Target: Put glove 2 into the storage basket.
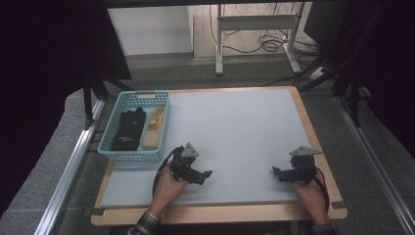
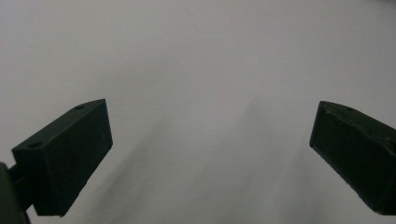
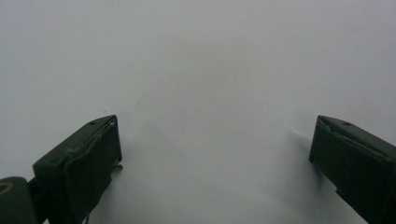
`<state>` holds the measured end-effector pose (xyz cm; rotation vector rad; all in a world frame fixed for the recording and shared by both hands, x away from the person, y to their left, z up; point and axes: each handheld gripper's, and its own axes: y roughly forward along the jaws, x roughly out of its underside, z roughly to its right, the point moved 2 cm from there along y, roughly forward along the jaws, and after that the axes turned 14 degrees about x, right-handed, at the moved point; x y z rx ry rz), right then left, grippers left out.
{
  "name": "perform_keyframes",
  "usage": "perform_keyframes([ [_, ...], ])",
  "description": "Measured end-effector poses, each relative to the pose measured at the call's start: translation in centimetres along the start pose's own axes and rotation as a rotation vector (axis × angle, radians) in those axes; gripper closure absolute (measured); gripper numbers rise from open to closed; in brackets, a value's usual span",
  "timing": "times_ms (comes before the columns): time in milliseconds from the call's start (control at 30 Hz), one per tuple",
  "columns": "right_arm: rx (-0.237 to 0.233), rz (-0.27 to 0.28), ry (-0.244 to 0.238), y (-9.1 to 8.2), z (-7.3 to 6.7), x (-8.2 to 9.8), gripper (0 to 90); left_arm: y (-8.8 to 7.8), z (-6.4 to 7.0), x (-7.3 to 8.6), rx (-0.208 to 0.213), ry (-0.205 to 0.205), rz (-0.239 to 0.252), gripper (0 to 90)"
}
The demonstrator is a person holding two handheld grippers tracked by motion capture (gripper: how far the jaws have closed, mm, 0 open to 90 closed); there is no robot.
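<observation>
From above, the person's 2 hands rested near the front edge of the table (image 1: 235, 122), each holding a gripper. The left gripper (image 1: 205, 176) lay just in front of the basket (image 1: 108, 142); the right gripper (image 1: 277, 172) sat well apart from it, toward the table's right side. Both gripper views added what the high view could not: each pair of jaws stood wide apart over bare white tabletop, gripping nothing. Farther back, at the table's left edge, the turquoise basket held a black glove (image 1: 128, 129) lying beside a tan glove (image 1: 156, 120) on its right side.
</observation>
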<state>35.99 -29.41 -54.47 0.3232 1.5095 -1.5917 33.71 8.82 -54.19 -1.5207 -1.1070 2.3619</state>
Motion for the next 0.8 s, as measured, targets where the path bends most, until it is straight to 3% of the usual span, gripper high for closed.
perform_keyframes([
  [233,0.000,0.001,0.000,0.0,0.0,0.0,1.9,0.7,0.3,1.0,-0.011,0.006,-0.022,0.0],
  [367,0.000,0.000,0.000,0.0,0.0,0.0,1.9,1.4,0.6,1.5,-0.036,0.015,-0.074,0.0],
  [567,0.000,0.001,-0.001,0.0,0.0,0.0,1.9,1.5,0.5,1.4,-0.034,-0.002,-0.076,0.0],
  [800,0.000,0.001,0.001,0.0,0.0,0.0,1.9,1.6,0.6,1.4,-0.040,0.007,-0.079,0.0],
])
